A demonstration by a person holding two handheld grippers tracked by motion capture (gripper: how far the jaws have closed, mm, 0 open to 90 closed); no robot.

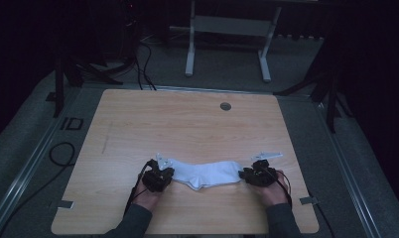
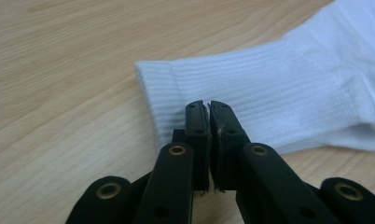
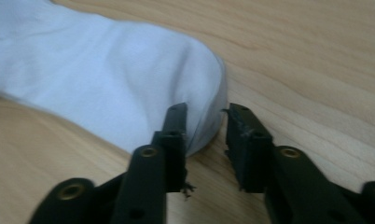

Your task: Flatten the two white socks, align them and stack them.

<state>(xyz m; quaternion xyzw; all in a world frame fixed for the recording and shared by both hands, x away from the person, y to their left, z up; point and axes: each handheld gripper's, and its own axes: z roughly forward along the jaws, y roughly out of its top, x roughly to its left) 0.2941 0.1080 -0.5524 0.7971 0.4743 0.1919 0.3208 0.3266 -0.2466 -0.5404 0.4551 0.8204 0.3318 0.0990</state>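
- left claw (image 2: 208,105) sits over the ribbed cuff of the sock, jaws nearly together with a thin slit between them; whether a bit of cloth is nipped in that slit cannot be told from the left gripper view.
- right claw (image 3: 205,112) is released: jaws apart, astride the rounded toe end, one jaw over the cloth and the other over bare wood, nothing pinched.
- table (image 1: 187,119): pale wood, wide bare stretch beyond the work; small round plug (image 1: 226,106) near the far edge, well apart.
- sock (image 1: 207,173): white, lying flat and stretched across the near middle of the table between both hands, cuff toward the left hand (image 1: 149,197), toe toward the right hand (image 1: 272,194).
- step in hand, as judged: letting the laid-out sock go.
- to do it well: open the left claw fully before lifting, so the cuff does not drag up.
- lift both claws straight up rather than sideways, to keep the sock flat.
- risk: the right claw's inner jaw may snag the toe cloth.
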